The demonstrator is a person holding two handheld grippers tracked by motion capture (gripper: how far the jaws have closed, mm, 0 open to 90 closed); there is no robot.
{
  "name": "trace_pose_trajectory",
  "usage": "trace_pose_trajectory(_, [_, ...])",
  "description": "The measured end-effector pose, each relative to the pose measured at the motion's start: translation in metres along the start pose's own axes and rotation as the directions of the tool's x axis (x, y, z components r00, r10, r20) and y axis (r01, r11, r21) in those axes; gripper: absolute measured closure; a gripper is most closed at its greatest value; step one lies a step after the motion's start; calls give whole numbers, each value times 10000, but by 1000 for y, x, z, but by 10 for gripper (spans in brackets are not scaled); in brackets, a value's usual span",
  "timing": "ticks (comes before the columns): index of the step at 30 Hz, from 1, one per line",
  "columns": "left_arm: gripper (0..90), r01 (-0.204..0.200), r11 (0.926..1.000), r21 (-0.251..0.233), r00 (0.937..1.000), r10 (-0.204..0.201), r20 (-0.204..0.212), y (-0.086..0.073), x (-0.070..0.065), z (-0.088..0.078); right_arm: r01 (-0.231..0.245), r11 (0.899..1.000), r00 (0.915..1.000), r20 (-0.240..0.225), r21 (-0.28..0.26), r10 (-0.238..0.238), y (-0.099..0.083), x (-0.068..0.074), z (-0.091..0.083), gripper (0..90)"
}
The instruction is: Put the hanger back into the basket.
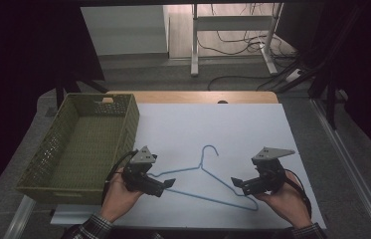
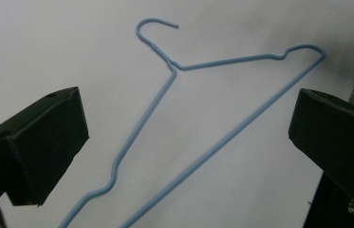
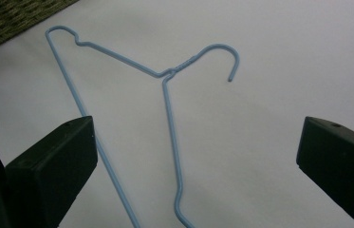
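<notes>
A light-blue wire hanger (image 1: 204, 180) lies flat on the white sheet (image 1: 232, 129), hook pointing away from me. My left gripper (image 1: 165, 185) hovers at the hanger's left shoulder, open with nothing between its jaws. My right gripper (image 1: 237, 183) sits near the hanger's right end, also open and empty. In the left gripper view the hanger (image 2: 203, 114) stretches ahead between the wide-apart fingers (image 2: 41, 142). From the right gripper view the hanger (image 3: 165, 109) also lies between the spread fingers (image 3: 56, 166), hook to the right.
A green woven basket (image 1: 41, 164) stands on the table's left side, its corner (image 3: 13, 19) visible in the right gripper view. A wooden table edge (image 1: 193, 96) runs behind the sheet. Beyond are a floor with cables and a white desk frame (image 1: 232, 30).
</notes>
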State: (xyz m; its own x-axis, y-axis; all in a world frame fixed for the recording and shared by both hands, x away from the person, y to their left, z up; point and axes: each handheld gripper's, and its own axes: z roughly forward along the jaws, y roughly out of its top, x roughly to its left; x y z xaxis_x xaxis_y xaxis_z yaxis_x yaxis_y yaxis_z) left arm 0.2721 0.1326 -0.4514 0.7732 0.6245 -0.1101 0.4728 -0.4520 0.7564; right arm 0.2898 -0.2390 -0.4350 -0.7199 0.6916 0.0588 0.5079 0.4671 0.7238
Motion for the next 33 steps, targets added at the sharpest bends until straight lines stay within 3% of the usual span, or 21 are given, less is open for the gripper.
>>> trace_pose_trajectory(7, [0,152,9998,99,9999,-152,-50,-5,7,18,172,9998,9998,-143,73,-171,4,0,9,47])
trace_pose_trajectory(15, [0,300,9995,88,9995,-300,-100,-9,15,28,315,9993,9989,-361,200,-308,12,2,31,61])
trace_pose_trajectory(23, [0,152,9991,402,9995,-141,-279,-10,19,41,510,9975,9972,-569,488,-482,18,5,54,74])
trace_pose_trajectory(27, [0,122,9989,456,9995,-108,-309,-10,19,46,650,9954,9945,-869,709,-588,20,7,67,139])
trace_pose_trajectory(33, [1,123,9988,477,9993,-106,-357,-13,21,50,918,9903,9900,-1166,1045,-795,23,6,82,370])
